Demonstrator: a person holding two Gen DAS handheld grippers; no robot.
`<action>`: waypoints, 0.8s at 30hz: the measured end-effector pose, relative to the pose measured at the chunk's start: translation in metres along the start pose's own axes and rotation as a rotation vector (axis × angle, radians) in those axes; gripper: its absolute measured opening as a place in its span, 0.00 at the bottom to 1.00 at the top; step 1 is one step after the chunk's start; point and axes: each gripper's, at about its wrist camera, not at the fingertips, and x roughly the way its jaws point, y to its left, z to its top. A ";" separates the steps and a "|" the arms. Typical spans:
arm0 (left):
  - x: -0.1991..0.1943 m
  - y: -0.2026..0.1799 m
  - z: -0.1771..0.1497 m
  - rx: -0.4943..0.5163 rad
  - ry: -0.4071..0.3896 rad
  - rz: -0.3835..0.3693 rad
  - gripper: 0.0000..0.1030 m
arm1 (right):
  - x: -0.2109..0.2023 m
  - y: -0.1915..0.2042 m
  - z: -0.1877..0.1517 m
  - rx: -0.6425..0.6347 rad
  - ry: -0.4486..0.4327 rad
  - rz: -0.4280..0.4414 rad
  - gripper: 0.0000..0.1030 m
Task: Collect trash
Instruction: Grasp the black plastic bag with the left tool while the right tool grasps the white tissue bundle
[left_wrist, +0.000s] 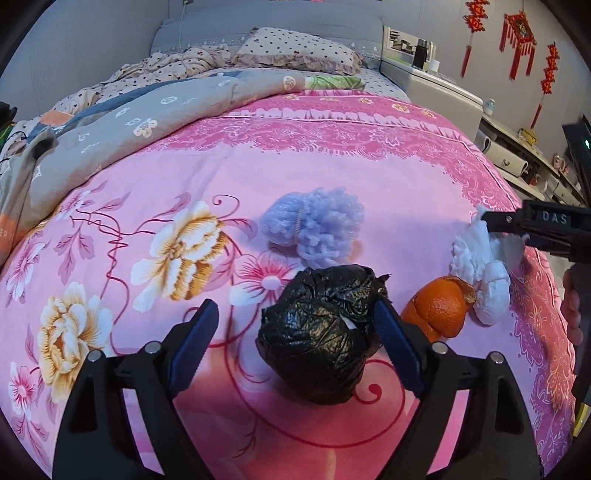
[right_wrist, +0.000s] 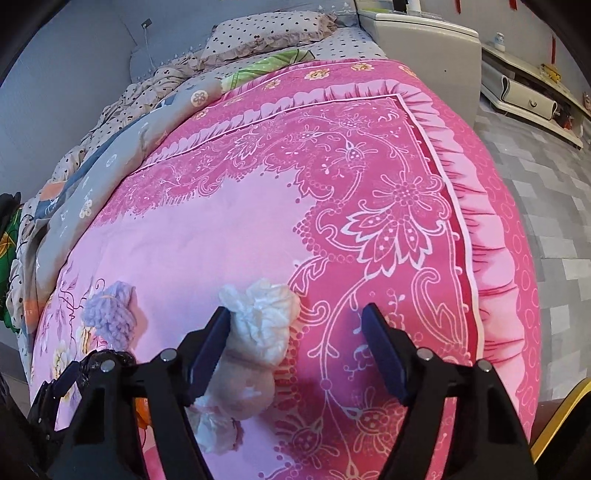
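A crumpled black plastic bag (left_wrist: 325, 332) lies on the pink floral bedspread (left_wrist: 332, 166). My left gripper (left_wrist: 295, 325) is open with the bag between its jaws; the right jaw is close against the bag. Beyond it lies a lilac fluffy ball (left_wrist: 314, 229); it also shows in the right wrist view (right_wrist: 110, 317). An orange peel (left_wrist: 439, 302) lies to the right, next to crumpled white tissue (left_wrist: 480, 273). My right gripper (right_wrist: 295, 332) is open over the tissue (right_wrist: 255, 343), its left jaw touching the tissue. It shows in the left wrist view (left_wrist: 502, 225) at the right edge.
A rumpled grey and dotted quilt (left_wrist: 129, 110) and a pillow (left_wrist: 295, 48) lie at the bed's head. A grey nightstand (left_wrist: 436, 88) stands beside the bed. The bed's right edge drops to a tiled floor (right_wrist: 546, 221). A low cabinet (right_wrist: 528, 96) stands along the wall.
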 end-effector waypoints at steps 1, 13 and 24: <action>0.001 -0.003 -0.001 0.008 0.001 -0.004 0.74 | 0.001 0.002 0.000 -0.005 0.001 0.002 0.65; 0.012 -0.022 -0.009 0.063 0.019 -0.043 0.38 | 0.012 0.028 -0.003 -0.084 0.021 0.005 0.28; -0.009 -0.011 -0.009 0.037 0.005 -0.052 0.35 | -0.011 0.025 -0.006 -0.089 -0.026 0.014 0.22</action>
